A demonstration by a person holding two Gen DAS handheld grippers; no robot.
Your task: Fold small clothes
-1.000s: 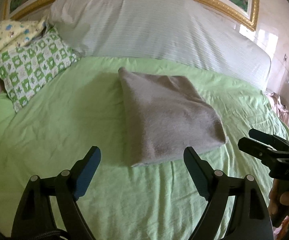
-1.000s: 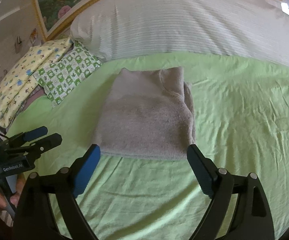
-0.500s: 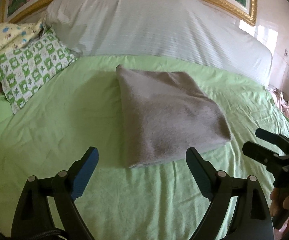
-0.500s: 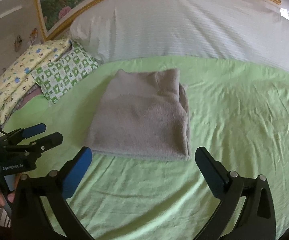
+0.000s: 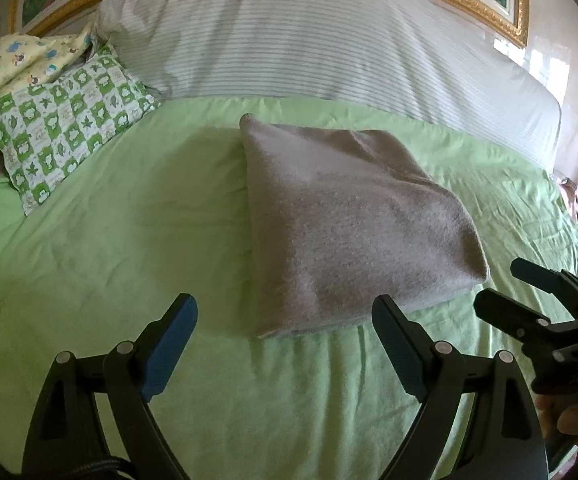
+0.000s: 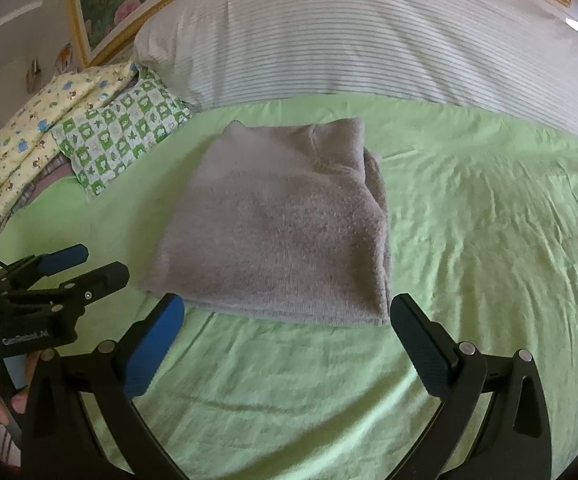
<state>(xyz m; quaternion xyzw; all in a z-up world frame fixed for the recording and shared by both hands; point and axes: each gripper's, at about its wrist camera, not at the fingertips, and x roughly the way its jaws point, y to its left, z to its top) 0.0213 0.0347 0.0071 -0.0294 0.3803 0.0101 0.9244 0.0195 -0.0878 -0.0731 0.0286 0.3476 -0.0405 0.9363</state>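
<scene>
Left wrist view: left claw is hanging with fingers spread wide, gripping nothing, just short of the folded grey garment, which is lying on the green bedsheet.

Right wrist view: right claw is gaping fully apart, empty, near the garment's front edge. Checked pillow is lying at left.

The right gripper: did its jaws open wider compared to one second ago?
Yes. The right gripper has spread: its jaws now frame the near corners of the grey folded garment, nothing between them.
</scene>
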